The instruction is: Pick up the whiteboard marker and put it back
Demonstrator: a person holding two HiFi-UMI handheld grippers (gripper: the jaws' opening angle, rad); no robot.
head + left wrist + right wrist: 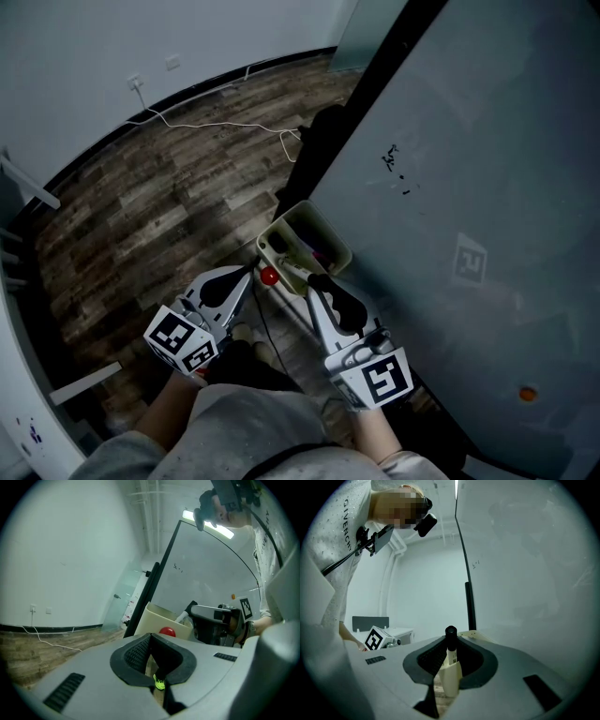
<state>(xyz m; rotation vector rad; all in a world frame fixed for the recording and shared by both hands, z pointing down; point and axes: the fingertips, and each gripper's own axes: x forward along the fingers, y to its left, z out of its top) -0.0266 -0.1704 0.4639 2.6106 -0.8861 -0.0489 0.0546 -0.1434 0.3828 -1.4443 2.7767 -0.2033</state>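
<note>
black ribbed pads of the right gripper point(450, 644) are clamped on the whiteboard marker point(452, 657). the grip is taken on the white barrel, just below the black cap point(450, 632). judged reason: a hold high on the barrel leaves the lower length free to be fed down into a holder. the marker sits crosswise to the jaws, at their tips, not lying along them. its long axis stands close to upright with a slight lean. the cap end points up and the plain end points down, below the jaws. in the left gripper view the white barrel slopes down from the jaw tips toward the tray. whether its lower end touches the tray cannot be told.

left gripper point(150, 641), beside the right gripper on its left: jaws drawn together at the tips, nothing between them. judged idle, held alongside and clear of the work.

just ahead of both grippers and below their tips, the beige tray point(157, 619) is set against the dark edge of the whiteboard point(469, 141), open side up. judged to be the marker's proper place. a red round thing point(269, 276) sits at the tray's near end, just ahead of the left gripper's tips; kind not determined. the whiteboard runs along the right gripper's right side. beyond the tray lies wood floor point(169, 187).
</note>
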